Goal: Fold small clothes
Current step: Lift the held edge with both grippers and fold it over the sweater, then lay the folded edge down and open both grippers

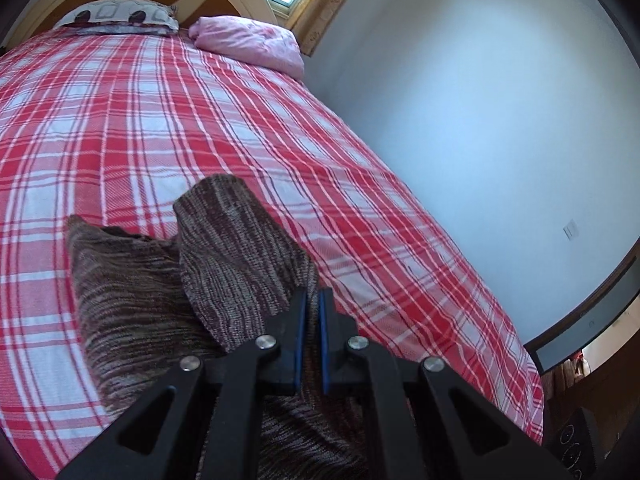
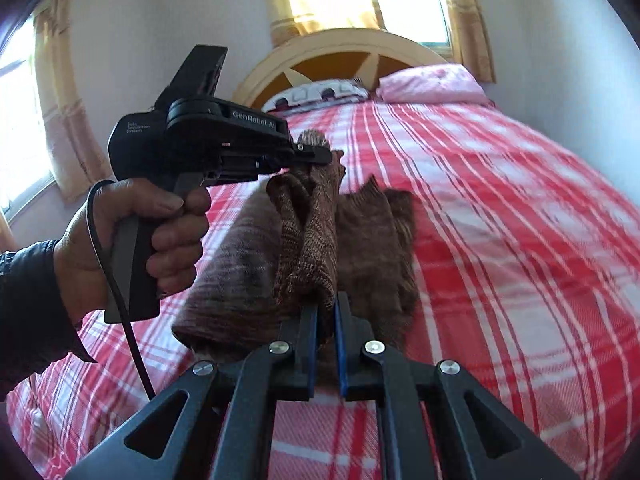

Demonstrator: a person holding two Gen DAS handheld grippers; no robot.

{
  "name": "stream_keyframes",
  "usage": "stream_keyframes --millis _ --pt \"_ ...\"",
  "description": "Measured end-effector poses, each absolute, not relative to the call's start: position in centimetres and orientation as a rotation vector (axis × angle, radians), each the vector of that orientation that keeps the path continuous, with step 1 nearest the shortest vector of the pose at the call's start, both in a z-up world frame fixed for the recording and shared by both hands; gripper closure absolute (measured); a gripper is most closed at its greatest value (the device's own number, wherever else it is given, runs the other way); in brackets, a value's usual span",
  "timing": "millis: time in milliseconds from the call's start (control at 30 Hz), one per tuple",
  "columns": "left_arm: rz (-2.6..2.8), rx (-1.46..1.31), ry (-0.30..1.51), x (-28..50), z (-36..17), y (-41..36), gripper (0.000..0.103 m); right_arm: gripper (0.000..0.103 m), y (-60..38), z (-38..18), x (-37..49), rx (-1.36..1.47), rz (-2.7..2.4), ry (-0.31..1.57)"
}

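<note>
A: Left hand-held gripper (image 2: 320,154), gripped in a hand (image 2: 132,240), is clamped on the brown knit garment (image 2: 312,240), lifting one end above the plaid bed (image 2: 500,220).
B: And the right hand-held gripper (image 2: 327,320) pinches the same garment, mid-bed, near the foot edge.

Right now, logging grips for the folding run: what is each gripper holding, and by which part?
Both are shut on the brown knit garment: the left gripper pinches a lifted edge, the right gripper another bunched edge. Which part of the garment cannot be told.
</note>
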State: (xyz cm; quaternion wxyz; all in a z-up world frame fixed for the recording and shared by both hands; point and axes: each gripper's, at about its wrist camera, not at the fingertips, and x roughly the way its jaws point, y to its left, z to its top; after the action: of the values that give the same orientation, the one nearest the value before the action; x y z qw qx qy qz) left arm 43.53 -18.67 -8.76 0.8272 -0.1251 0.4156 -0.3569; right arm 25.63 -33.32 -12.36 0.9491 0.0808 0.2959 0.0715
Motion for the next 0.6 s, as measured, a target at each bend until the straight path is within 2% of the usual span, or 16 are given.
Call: stream_keyframes --millis 300,367,400,467,500,600 --pt "-0.750 -0.193 0.933 43.2 -9.8 -21.7 0.094 0.099 -35.5 -14.7 25.3 0.265 0.134 0.678" --pt "-0.742 -0.164 0.925 42.4 -9.2 -21.7 0.082 0.099 -36.1 -15.1 25.0 0.285 0.138 0.687" --pt "-0.749 -0.142 0.911 41.8 -8.9 -21.6 0.071 0.098 -36.4 -15.3 24.8 0.298 0.135 0.685" --pt "-0.734 -0.068 0.860 40.3 -8.2 -20.9 0.039 0.098 -37.1 -15.6 24.4 0.310 0.126 0.693" --pt "-0.720 -0.034 0.837 39.6 -8.1 -20.4 0.034 0.098 -37.4 -15.5 24.1 0.306 0.126 0.685" --pt "-0.677 0.054 0.817 37.4 -8.7 -18.1 0.034 0.098 -37.8 -14.7 23.2 0.281 0.079 0.640"
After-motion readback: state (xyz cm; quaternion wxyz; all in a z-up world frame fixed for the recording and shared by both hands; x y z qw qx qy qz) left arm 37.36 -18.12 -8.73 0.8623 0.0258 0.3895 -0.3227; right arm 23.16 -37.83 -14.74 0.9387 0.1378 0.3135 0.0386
